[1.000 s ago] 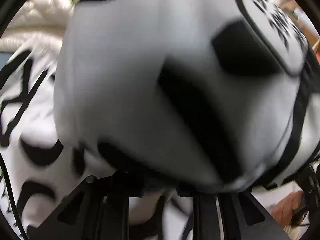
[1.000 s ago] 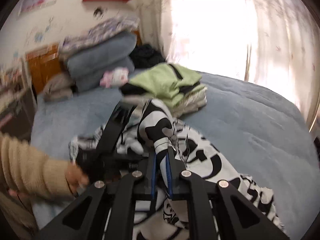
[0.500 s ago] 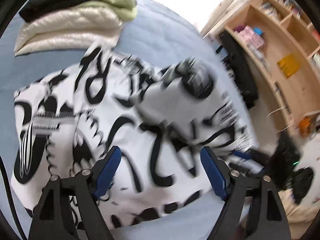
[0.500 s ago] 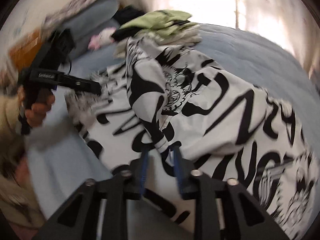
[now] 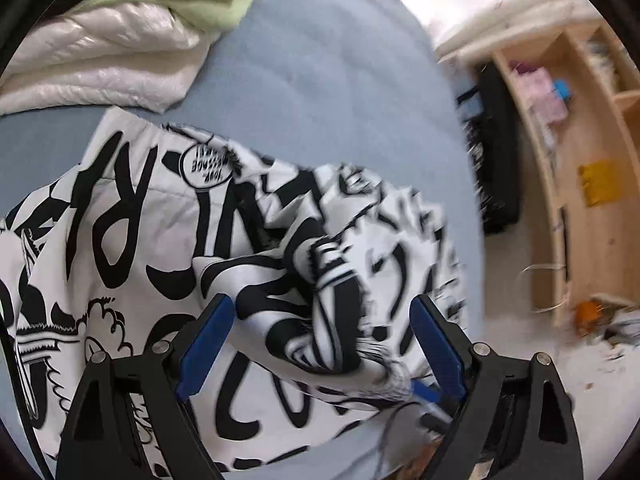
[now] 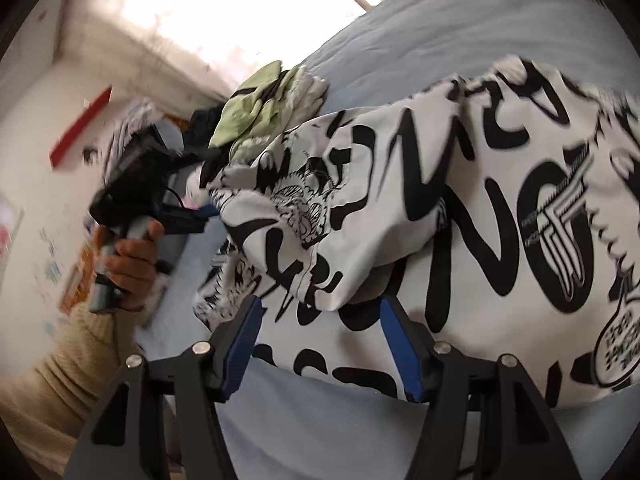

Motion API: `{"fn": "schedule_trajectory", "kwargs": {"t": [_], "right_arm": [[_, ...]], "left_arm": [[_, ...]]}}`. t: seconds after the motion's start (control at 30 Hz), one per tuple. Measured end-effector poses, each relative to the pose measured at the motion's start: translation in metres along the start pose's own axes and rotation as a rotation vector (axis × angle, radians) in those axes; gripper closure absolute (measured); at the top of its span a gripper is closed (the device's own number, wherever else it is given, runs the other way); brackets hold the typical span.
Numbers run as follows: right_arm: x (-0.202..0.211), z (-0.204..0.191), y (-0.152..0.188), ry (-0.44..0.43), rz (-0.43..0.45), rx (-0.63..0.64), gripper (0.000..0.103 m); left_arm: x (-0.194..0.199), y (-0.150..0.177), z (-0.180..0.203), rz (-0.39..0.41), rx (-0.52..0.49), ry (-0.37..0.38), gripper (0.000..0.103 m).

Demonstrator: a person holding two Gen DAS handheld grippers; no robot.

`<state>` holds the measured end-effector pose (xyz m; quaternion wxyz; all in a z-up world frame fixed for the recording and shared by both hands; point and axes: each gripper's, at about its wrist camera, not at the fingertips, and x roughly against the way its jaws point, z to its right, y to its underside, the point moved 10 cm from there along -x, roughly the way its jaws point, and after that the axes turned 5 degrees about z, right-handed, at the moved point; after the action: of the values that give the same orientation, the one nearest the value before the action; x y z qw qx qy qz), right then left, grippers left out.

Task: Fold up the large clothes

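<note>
A large white garment printed with bold black graffiti lettering and cartoon drawings lies spread on a pale blue quilted bedspread, and everything here is placed in relation to that garment. Beyond its far edge sits a pile of already folded clothes, glossy cream fabric under light green. Past the bed, on the far side from the pile, stands a light wooden bookshelf.

The left gripper, black with blue pads, hangs just above the garment's near side. Its jaws are opening wide, and a sleeve with a striped cuff lies loose across the body of the garment between them, not pinched by either pad.

The right gripper hovers over the garment's opposite near edge. Its jaws are also opening; a folded-over flap of printed cloth droops between them, apparently free of the pads. In the right wrist view a hand in a beige knitted sleeve holds the other gripper's handle beside the garment.

The step in hand looks like letting go after laying a sleeve inward. To do it well, both grippers should lift clear without dragging the cloth, so the flap settles flat. The folded layer looks bunched, so smoothing it toward the garment's centre before the next fold would likely keep the edges square.
</note>
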<state>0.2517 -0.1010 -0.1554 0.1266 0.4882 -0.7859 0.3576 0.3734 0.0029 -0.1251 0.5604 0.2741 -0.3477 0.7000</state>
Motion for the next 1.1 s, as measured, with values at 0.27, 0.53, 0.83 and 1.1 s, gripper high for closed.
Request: {"fn": "schedule_trajectory", "kwargs": {"t": [0.27, 0.53, 0.83, 1.1], "right_arm": [[-0.024, 0.028, -0.021, -0.065, 0.003, -0.235, 0.041], [-0.061, 0.023, -0.052, 0.032, -0.022, -0.12, 0.098], [0.001, 0.027, -0.073, 0.15, 0.135, 0.07, 0.099], [-0.016, 0.079, -0.009, 0.364, 0.03, 0.059, 0.08]], "left_arm": [[-0.033, 0.029, -0.029, -0.085, -0.008, -0.031, 0.019], [-0.019, 0.022, -0.013, 0.162, -0.077, -0.008, 0.096], [-0.05, 0.102, -0.013, 0.25, -0.212, -0.054, 0.091], [-0.04, 0.113, -0.017, 0.251, -0.188, -0.025, 0.041]]}}
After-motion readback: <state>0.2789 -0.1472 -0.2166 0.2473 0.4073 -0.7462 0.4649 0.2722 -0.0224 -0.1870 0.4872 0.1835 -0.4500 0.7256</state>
